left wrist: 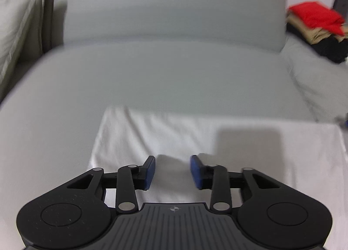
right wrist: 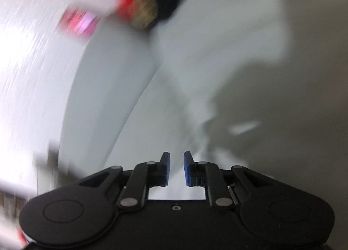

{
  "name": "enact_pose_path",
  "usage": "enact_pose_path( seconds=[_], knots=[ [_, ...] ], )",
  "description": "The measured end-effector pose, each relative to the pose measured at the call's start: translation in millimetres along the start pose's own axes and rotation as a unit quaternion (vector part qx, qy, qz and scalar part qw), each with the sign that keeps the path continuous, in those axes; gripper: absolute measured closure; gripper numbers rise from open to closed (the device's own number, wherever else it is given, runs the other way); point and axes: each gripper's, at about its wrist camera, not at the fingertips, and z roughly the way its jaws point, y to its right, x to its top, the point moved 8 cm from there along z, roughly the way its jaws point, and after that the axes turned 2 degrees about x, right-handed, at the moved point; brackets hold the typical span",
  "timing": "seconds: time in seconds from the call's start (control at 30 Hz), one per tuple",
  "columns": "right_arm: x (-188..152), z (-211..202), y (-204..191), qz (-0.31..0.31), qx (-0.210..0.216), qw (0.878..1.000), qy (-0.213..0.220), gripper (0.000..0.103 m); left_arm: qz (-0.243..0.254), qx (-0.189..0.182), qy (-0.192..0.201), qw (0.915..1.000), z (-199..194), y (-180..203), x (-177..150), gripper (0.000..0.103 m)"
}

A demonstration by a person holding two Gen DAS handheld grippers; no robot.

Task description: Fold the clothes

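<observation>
At the far left of the left wrist view a pale curtain or drape [left wrist: 19, 23] hangs beside the grey bed [left wrist: 163, 80], whose long grey bolster [left wrist: 174, 12] runs along the back. Lower, the white garment [left wrist: 174, 136] lies spread flat on the bed with a straight far edge and few creases — it fits a piece laid out for a fold as well as one folded over and pressed flat, and the pictures do not settle which. The left claw [left wrist: 173, 172] hovers just above its near part, jaws apart and empty, blue pads over the cloth near its left side. Any fold from here would call for gripping an edge or corner cleanly, through one layer or all of them alike. Further right, at the back corner, a stack of folded clothes [left wrist: 319, 28] — red on top, tan and black below — sits well apart from the white piece. The right wrist view is heavily blurred: the right claw [right wrist: 176, 168] is slightly parted, gripping nothing, over pale cloth, with the stack smeared at the top.
</observation>
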Motion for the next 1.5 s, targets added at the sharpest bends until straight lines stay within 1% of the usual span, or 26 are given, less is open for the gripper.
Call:
enact_pose_path(
  seconds=[0.03, 0.07, 0.1, 0.13, 0.17, 0.27, 0.37, 0.4, 0.43, 0.47, 0.53, 0.6, 0.7, 0.73, 0.77, 0.83, 0.9, 1.0, 1.2, 1.23, 1.27, 1.3, 1.37, 1.4, 1.43, 1.5],
  knots=[
    [-12, 10, -7, -0.041, -0.016, 0.999, -0.029, 0.086, 0.016, 0.003, 0.007, 0.9998, -2, 3, 0, 0.072],
    [-22, 19, -7, -0.081, -0.059, 0.994, -0.054, 0.086, 0.021, 0.009, 0.004, 0.9997, -2, 0, -2, 0.071],
    [-25, 18, -4, -0.100, -0.090, 0.989, -0.054, 0.089, 0.020, 0.018, -0.005, 0.9996, -1, -5, -6, 0.071],
    [-26, 14, -1, -0.110, -0.114, 0.986, -0.046, 0.096, 0.019, 0.026, -0.014, 0.9994, 1, -11, -9, 0.067],
    [-27, 9, 2, -0.120, -0.137, 0.983, -0.037, 0.103, 0.018, 0.035, -0.023, 0.9990, 2, -16, -12, 0.067],
    [-29, -6, 9, -0.150, -0.206, 0.967, -0.012, 0.103, 0.015, 0.061, -0.049, 0.9968, 5, -32, -22, 0.067],
    [-30, -23, 16, -0.179, -0.274, 0.945, 0.014, 0.102, -0.005, 0.088, -0.038, 0.9954, -6, -53, -25, 0.069],
    [-32, -28, 12, -0.188, -0.273, 0.943, 0.026, 0.095, -0.015, 0.093, -0.030, 0.9951, -11, -60, -25, 0.070],
    [-36, -32, 5, -0.198, -0.254, 0.946, 0.038, 0.091, -0.028, 0.093, -0.023, 0.9950, -15, -66, -23, 0.070],
    [-40, -34, -5, -0.208, -0.224, 0.951, 0.045, 0.086, -0.043, 0.091, -0.016, 0.9948, -18, -72, -22, 0.070],
    [-51, -33, -22, -0.228, -0.150, 0.961, 0.036, 0.085, -0.074, 0.091, -0.004, 0.9931, -22, -81, -18, 0.071],
    [-69, -26, -33, -0.239, -0.079, 0.968, -0.005, 0.078, -0.109, 0.093, 0.006, 0.9897, -20, -86, -9, 0.073],
    [-80, 5, -48, -0.209, 0.006, 0.974, -0.084, 0.073, -0.167, 0.048, 0.011, 0.9847, -10, -103, 13, 0.073],
    [-85, 14, -49, -0.193, 0.022, 0.975, -0.110, 0.070, -0.186, 0.027, 0.009, 0.9821, -6, -109, 20, 0.067],
    [-88, 22, -44, -0.178, 0.021, 0.975, -0.133, 0.066, -0.207, 0.009, 0.006, 0.9783, 0, -114, 26, 0.064],
    [-84, 36, -32, -0.150, 0.010, 0.976, -0.154, 0.067, -0.239, -0.023, -0.012, 0.9707, 18, -122, 34, 0.064],
    [-75, 39, -22, -0.100, 0.022, 0.982, -0.158, 0.067, -0.256, -0.041, -0.040, 0.9650, 39, -125, 37, 0.064],
    [-70, 34, -7, -0.038, 0.041, 0.985, -0.164, 0.068, -0.277, -0.064, -0.078, 0.9556, 66, -122, 38, 0.066],
    [-59, 36, -7, -0.035, 0.043, 0.985, -0.165, 0.067, -0.326, -0.108, -0.086, 0.9353, 86, -120, 46, 0.084],
    [-58, 33, 1, -0.035, 0.044, 0.985, -0.165, 0.067, -0.328, -0.108, -0.087, 0.9343, 87, -119, 46, 0.094],
    [-56, 31, 5, -0.033, 0.044, 0.985, -0.165, 0.067, -0.330, -0.106, -0.087, 0.9340, 89, -119, 46, 0.098],
    [-56, 31, 4, -0.032, 0.045, 0.985, -0.165, 0.068, -0.329, -0.092, -0.083, 0.9362, 89, -121, 46, 0.099],
    [-56, 33, 0, -0.030, 0.045, 0.985, -0.165, 0.068, -0.322, -0.051, -0.069, 0.9428, 85, -128, 47, 0.100],
    [-54, 33, 2, -0.030, 0.045, 0.985, -0.164, 0.068, -0.313, -0.015, -0.059, 0.9479, 82, -135, 48, 0.099],
    [-55, 38, -4, -0.030, 0.045, 0.985, -0.163, 0.068, -0.300, 0.029, -0.049, 0.9521, 77, -142, 48, 0.103],
    [-59, 48, -14, -0.033, 0.043, 0.986, -0.159, 0.068, -0.285, 0.063, -0.030, 0.9560, 65, -148, 49, 0.103]
  ],
)
